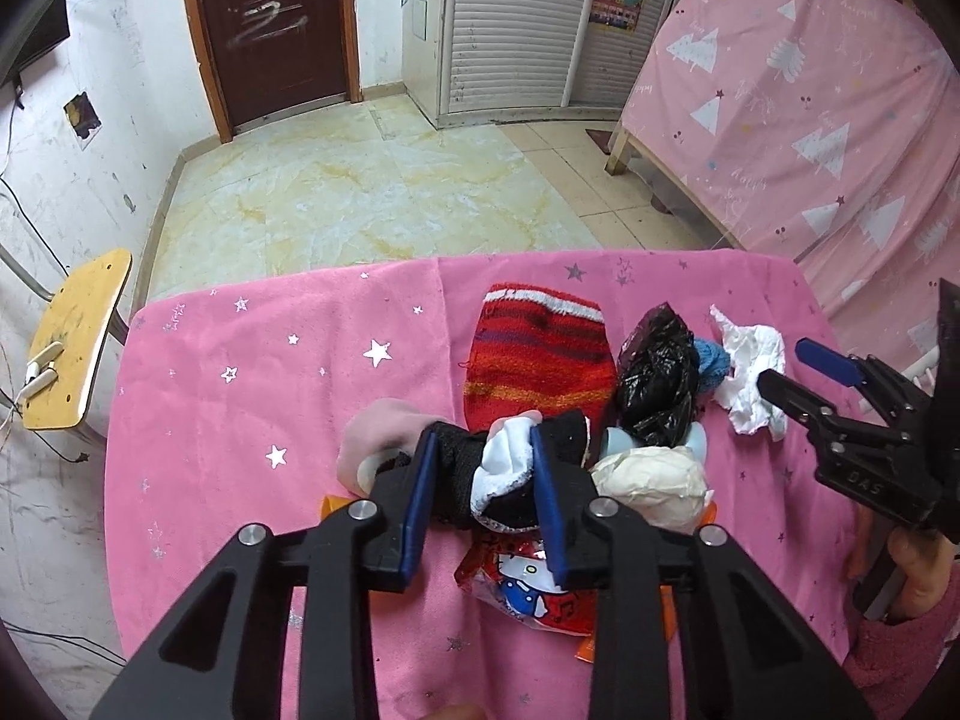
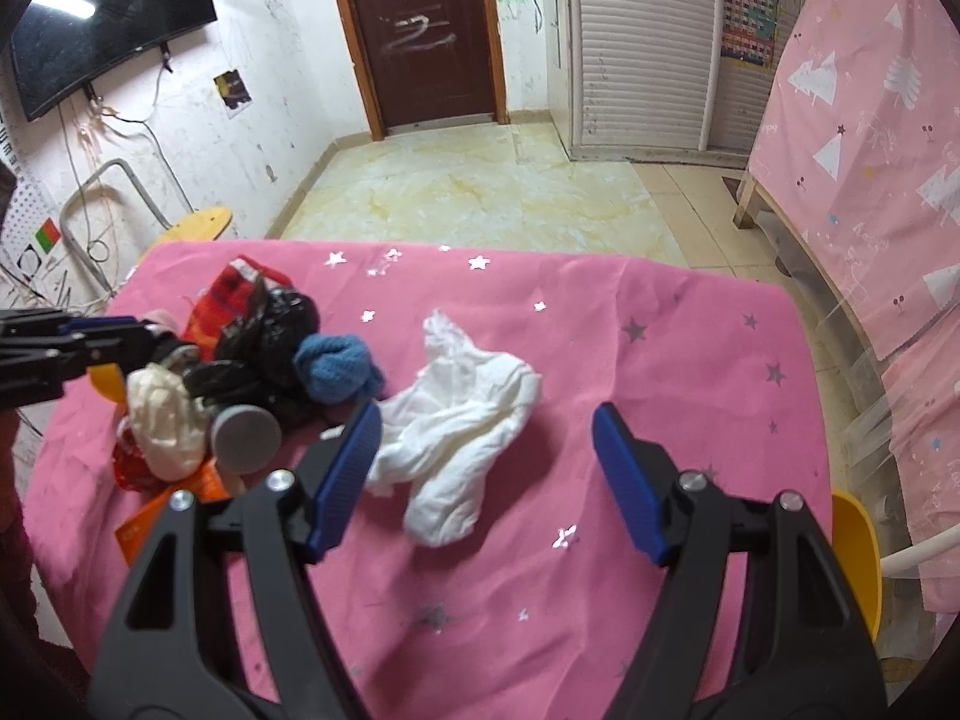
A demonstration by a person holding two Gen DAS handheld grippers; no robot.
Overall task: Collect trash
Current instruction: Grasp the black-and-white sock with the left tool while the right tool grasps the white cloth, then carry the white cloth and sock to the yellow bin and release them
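My left gripper (image 1: pixel 483 468) is shut on a black and white sock bundle (image 1: pixel 507 480), held over the pink star cloth of the table (image 1: pixel 240 420). Under it lies a red Hello Kitty wrapper (image 1: pixel 528 594). Beside it are a cream paper ball (image 1: pixel 651 489), a black plastic bag (image 1: pixel 657 378), a blue knit ball (image 2: pixel 336 369) and a red striped sock (image 1: pixel 540 360). My right gripper (image 2: pixel 486 474) is open, its blue pads either side of a crumpled white tissue (image 2: pixel 456 432) on the cloth. It also shows at the right of the left wrist view (image 1: pixel 798 372).
A grey round lid (image 2: pixel 246 438) and orange packaging (image 2: pixel 180 498) lie by the pile. A wooden chair (image 1: pixel 72 342) stands left of the table, a yellow chair (image 2: pixel 855 564) at the right. A pink-covered bed (image 1: pixel 810 120) is at the far right, tiled floor beyond the table.
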